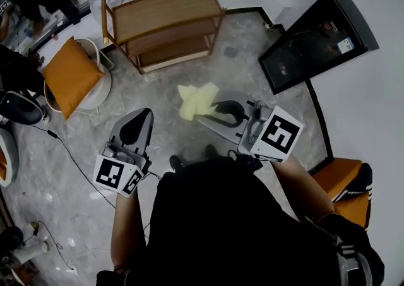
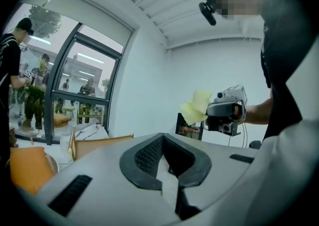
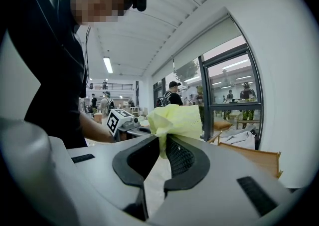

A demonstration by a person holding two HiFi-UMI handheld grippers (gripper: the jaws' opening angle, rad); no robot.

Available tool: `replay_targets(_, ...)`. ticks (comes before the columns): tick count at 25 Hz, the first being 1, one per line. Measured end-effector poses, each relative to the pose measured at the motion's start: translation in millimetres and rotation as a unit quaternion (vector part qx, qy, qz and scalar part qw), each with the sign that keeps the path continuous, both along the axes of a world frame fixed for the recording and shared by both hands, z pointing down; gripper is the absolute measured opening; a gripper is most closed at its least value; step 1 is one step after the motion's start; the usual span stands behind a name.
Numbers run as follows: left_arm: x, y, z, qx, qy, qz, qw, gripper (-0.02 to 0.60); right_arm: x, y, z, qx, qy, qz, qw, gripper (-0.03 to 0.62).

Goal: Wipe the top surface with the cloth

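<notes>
Pinches the yellow cloth [image 1: 197,101] at the very tips of the right gripper [image 1: 218,111], jaws pressed together on one gathered tuck so that most of the fabric bunches free ahead of them. Looks like a hold meant to leave a loose pad for dragging over a surface. Reads the same along the jaws themselves: a narrow fold of cloth [image 3: 177,120] caught between the dark pads, the rest billowing up above them. Hangs in the air over the stone floor [image 1: 76,196], between the person and the wooden shelf unit [image 1: 167,10] and well apart from it. Takes the unit's top board as the likely surface to wipe; touches nothing yet, so the wiping itself seems not begun. Holds the left gripper [image 1: 140,117] off to the side, clear of the cloth, jaws shut tip to tip on nothing — probably parked there because one gripper is enough for a wipe, and to leave the path to the shelf open. Calls next, by the look of it, for carrying the cloth forward and down until the free bunch lies flat on the board. Risks a slip from so small a pinch once the fabric drags.
</notes>
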State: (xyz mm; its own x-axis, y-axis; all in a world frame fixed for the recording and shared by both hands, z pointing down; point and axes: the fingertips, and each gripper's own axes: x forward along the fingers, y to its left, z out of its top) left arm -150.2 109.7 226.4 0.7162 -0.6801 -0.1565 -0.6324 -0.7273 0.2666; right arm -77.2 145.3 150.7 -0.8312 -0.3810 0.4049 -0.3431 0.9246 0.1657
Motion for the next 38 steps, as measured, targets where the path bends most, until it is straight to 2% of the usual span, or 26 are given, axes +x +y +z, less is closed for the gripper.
replay_targets(3, 6.8, 7.1, -6.5, -0.005, -0.009, 0.002, 0.9999, 0.011, 6.9, 1.6, 2.9, -0.010, -0.013, -0.007, 1.000, 0.048)
replay_targets(9, 30.2, 21.5, -11.5, -0.037, -0.007, -0.020, 0.9991, 0.011, 33.9, 7.4, 9.3, -0.047, -0.031, -0.011, 0.998, 0.049)
replay_targets(13, 30.5, 26.3, -8.6, -0.049, -0.012, -0.013, 0.9986, 0.011, 39.0, 5.1, 19.5, -0.063, -0.020, -0.013, 0.998, 0.048)
replay_targets(16, 34.4, 31.7, -6.5, -0.045, -0.014, -0.011, 0.9988, 0.011, 45.0, 6.6, 26.7, -0.057, -0.008, -0.019, 0.998, 0.048)
replay_targets(22, 32.8, 34.9, -2.0, -0.038, -0.011, 0.016, 0.9991, 0.011, 28.6, 10.9, 25.7, -0.033, -0.024, -0.013, 0.999, 0.048)
replay_targets(27, 20.4, 36.8, 0.8, -0.028, 0.005, 0.022, 0.9994, 0.011, 8.1, 18.8, 31.9, -0.035, -0.002, -0.014, 0.999, 0.048)
replay_targets(32, 3.7, 40.2, 15.1, -0.040, 0.006, 0.023, 0.9989, 0.011, -1.5, 25.2, 40.4, -0.041, 0.007, -0.016, 0.999, 0.048)
replay_targets(38, 17.8, 47.5, 13.5, -0.039, 0.010, 0.041, 0.9983, 0.011, -3.5, 27.9, 51.7, -0.043, 0.017, -0.025, 0.999, 0.048)
